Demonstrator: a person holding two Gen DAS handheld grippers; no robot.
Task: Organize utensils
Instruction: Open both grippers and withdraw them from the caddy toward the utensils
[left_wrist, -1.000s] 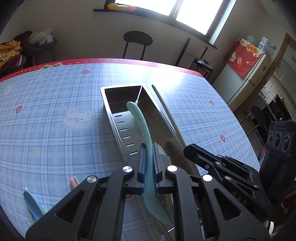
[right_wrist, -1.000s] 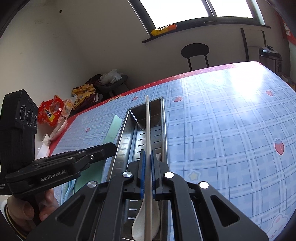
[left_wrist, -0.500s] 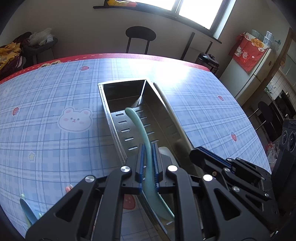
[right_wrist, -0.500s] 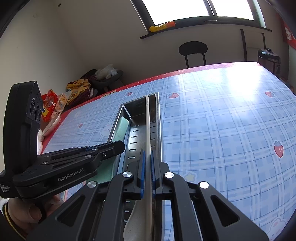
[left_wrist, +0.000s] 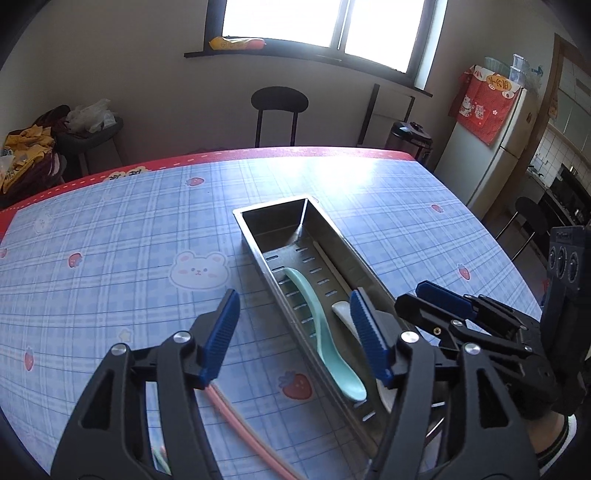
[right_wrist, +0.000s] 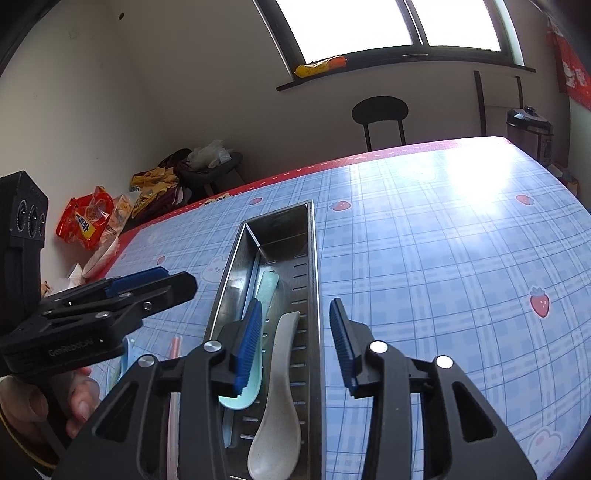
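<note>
Both the left gripper (left_wrist: 295, 332) and right gripper (right_wrist: 295, 343) are spread apart, empty, at lower centre; two spoons (left_wrist: 325, 332) are seen lying in the steel tray (left_wrist: 273, 216)

The right gripper (right_wrist: 295, 339) hangs with its blue-padded jaws spread wide and empty above the long stainless-steel slotted utensil tray (right_wrist: 314, 236) on the blue plaid tablecloth with strawberry prints (right_wrist: 443, 258). In the tray lie a mint-green plastic spoon (right_wrist: 267, 282) and, just beside it, a white ceramic soup spoon (right_wrist: 277, 417). The left gripper (right_wrist: 147, 288) sits left of the tray, its jaws parted. A pink straw (right_wrist: 176, 345) lies on the cloth beside the tray.
</note>
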